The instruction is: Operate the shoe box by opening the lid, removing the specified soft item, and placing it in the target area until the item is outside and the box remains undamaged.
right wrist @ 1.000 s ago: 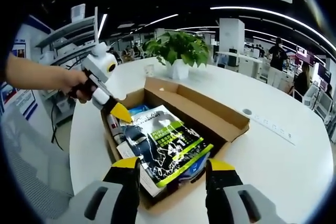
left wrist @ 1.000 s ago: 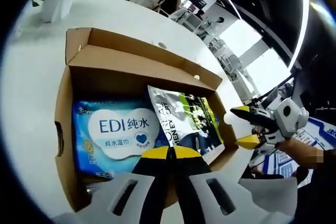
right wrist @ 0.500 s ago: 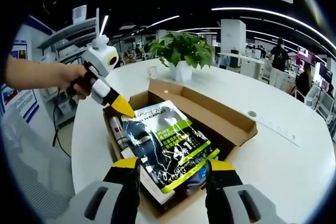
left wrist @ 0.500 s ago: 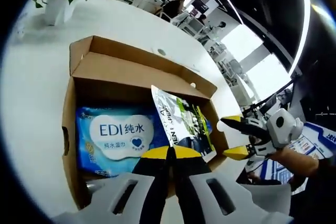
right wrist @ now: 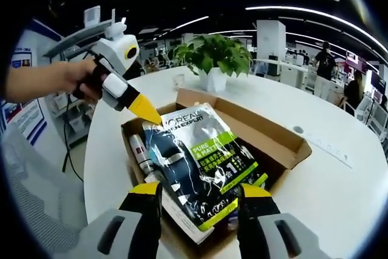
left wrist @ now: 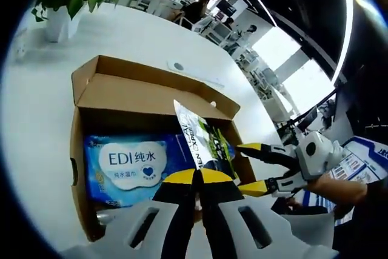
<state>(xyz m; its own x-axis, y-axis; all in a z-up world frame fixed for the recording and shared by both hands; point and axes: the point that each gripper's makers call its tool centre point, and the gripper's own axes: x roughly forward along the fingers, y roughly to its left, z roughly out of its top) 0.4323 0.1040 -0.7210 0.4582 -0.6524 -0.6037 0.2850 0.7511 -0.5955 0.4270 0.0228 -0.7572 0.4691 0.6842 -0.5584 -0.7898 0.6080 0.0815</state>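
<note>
White tabletop (right wrist: 339,180), open box (right wrist: 276,137): pouch (right wrist: 197,162) tilted up out of it, top corner clamped in left gripper (right wrist: 147,110), long axis running toward right gripper (right wrist: 197,195), jaws apart straddling its lower end, so nearer for the takeover.

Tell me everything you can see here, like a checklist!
Surface: round white table.
Job's things: open cardboard shoe box; green-and-black soft pouch tilted up out of it.
Clutter: blue wet-wipes pack and a small tube in the box.
Grippers: left gripper shut on the pouch's top corner; right gripper open, jaws either side of the pouch.
Cables: nothing seen.
Surroundings: potted plant, office desks, ceiling lights.
</note>
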